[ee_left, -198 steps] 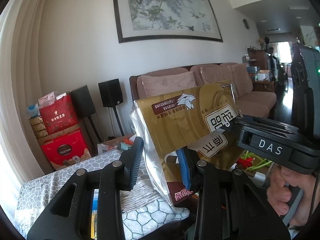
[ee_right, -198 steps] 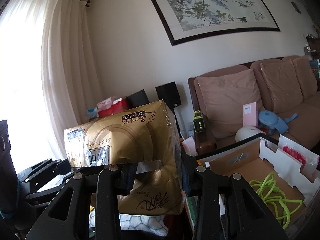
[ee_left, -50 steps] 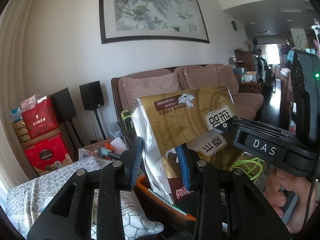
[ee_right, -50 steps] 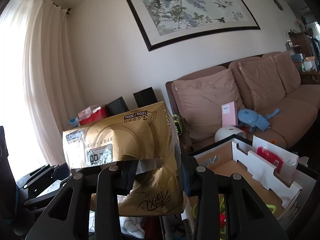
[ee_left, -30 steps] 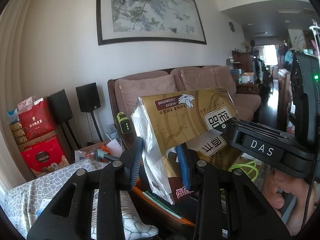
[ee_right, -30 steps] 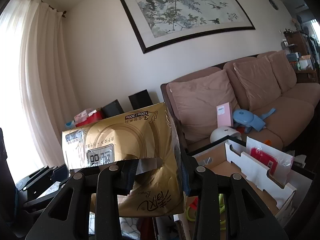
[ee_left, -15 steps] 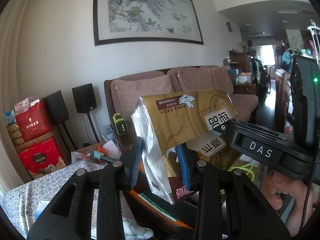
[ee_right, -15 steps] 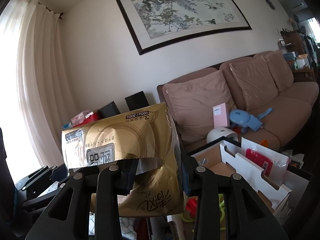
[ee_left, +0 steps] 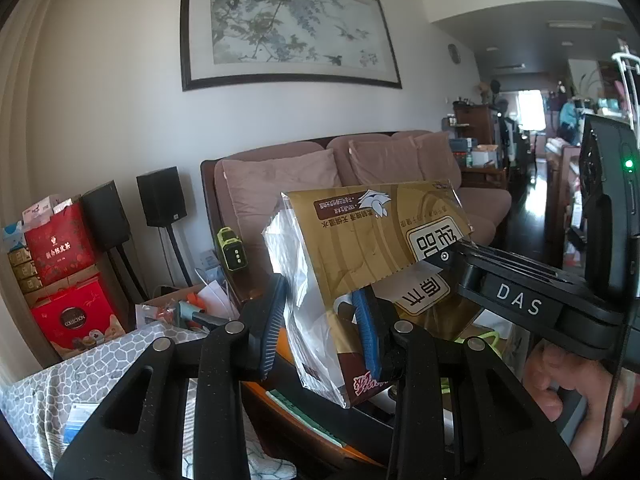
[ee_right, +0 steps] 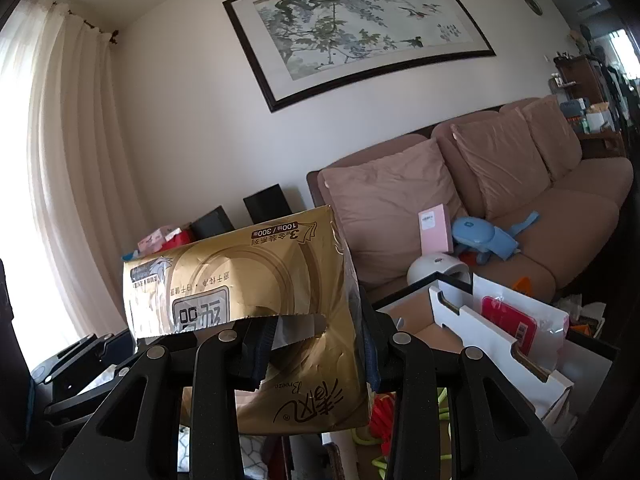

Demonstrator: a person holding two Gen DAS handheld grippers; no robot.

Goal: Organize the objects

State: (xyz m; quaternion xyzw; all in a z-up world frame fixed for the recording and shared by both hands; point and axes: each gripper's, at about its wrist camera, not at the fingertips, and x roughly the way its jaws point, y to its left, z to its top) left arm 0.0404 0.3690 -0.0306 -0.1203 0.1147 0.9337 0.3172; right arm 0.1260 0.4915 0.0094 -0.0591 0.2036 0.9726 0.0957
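A gold plastic-wrapped tissue pack [ee_left: 372,232] hangs in the air, held from both ends. In the left wrist view my left gripper [ee_left: 320,328] is shut on its crinkled clear end, blue pads pressing both sides. The right gripper's black body marked DAS [ee_left: 516,304] clamps the far end, with a hand [ee_left: 560,380] beneath it. In the right wrist view the pack [ee_right: 248,280] fills the centre and my right gripper [ee_right: 314,348] is shut on its lower part. The left gripper's black body [ee_right: 80,360] shows at lower left.
An open cardboard box [ee_right: 416,312] with a white divider [ee_right: 480,320] and a bagged red item [ee_right: 516,320] sits below right, a green cable under it. A brown sofa [ee_right: 560,208] carries a pink box and a blue toy. A patterned cloth [ee_left: 80,368] and red gift bags [ee_left: 60,240] lie left.
Over the earlier frames both grippers carried the pack sideways, so the sofa and speakers slid left in view. In the last second hardly anything moved. Both grips are unchanged.
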